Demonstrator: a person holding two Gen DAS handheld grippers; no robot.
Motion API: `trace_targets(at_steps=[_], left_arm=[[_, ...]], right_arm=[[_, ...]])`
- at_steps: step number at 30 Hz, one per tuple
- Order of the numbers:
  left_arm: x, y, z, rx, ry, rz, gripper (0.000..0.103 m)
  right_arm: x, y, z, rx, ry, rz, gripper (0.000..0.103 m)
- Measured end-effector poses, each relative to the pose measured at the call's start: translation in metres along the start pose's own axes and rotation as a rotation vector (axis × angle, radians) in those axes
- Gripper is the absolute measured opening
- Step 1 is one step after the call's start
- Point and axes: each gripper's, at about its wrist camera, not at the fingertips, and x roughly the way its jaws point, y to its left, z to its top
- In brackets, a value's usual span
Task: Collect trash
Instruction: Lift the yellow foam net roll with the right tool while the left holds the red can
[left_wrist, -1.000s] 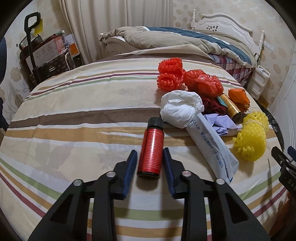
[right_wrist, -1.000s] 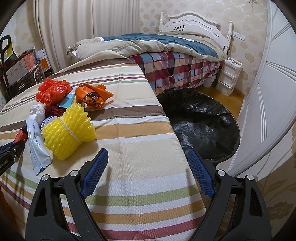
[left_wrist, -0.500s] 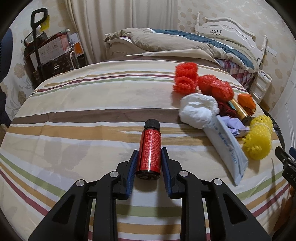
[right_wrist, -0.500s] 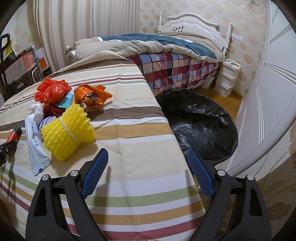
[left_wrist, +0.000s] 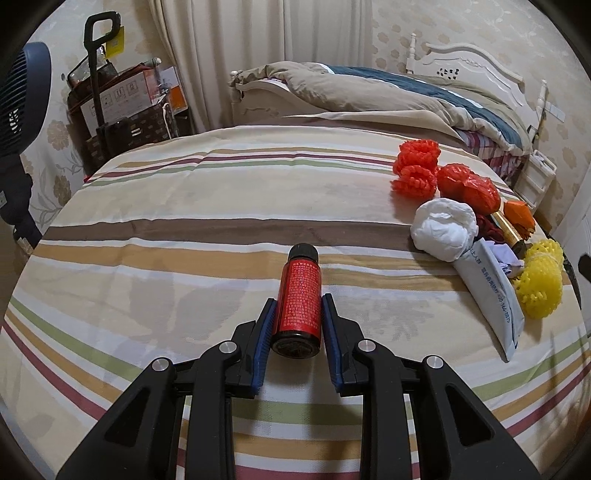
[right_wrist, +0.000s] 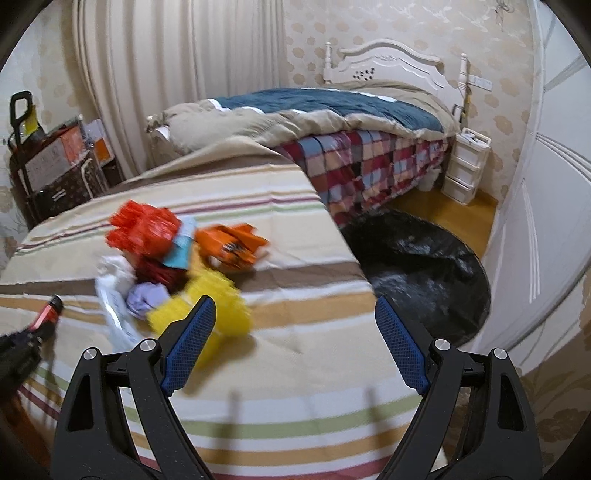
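Red bottle (left_wrist: 299, 295), black cap pointing away, clamped between the blue pads of the left gripper (left_wrist: 297, 325); pads press both sides of its lower body, base toward the camera. It sits low over the striped cover (left_wrist: 184, 206), near-centre; whether it has cleared the cloth I cannot tell.

Right of it, far side: rest of the trash in a heap. White wad (left_wrist: 443, 229), printed white pouch (left_wrist: 491, 291), yellow foam net (left_wrist: 541, 284), red foam nets (left_wrist: 417, 173), orange wrapper (left_wrist: 519, 218).

Right gripper (right_wrist: 295, 343) spread wide, nothing between its jaws, hanging over the near right edge of the cover. Its view is blurred.

Black bin bag (right_wrist: 424, 273) lies open on the floor, beyond the right edge.

Step in hand, judged: carry bottle to bag. Grip is low on the body, so keep the squeeze firm. Pass over the heap, not through it. Release only once above the bag's mouth.
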Motion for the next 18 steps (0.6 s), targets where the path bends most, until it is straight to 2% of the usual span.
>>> trace_targets(at_steps=[4, 9, 18], left_arm=[[-0.001, 0.000, -0.001, 0.003, -0.004, -0.007, 0.027], [0.000, 0.003, -0.002, -0.003, -0.007, -0.020, 0.027], [0.002, 0.009, -0.001, -0.030, -0.001, -0.050, 0.027]], right_arm=[[0.007, 0.022, 0.008, -0.017, 0.010, 0.042, 0.087], [0.026, 0.044, 0.004, -0.067, 0.067, 0.035, 0.087], [0.014, 0.032, -0.006, -0.080, 0.073, 0.001, 0.090]])
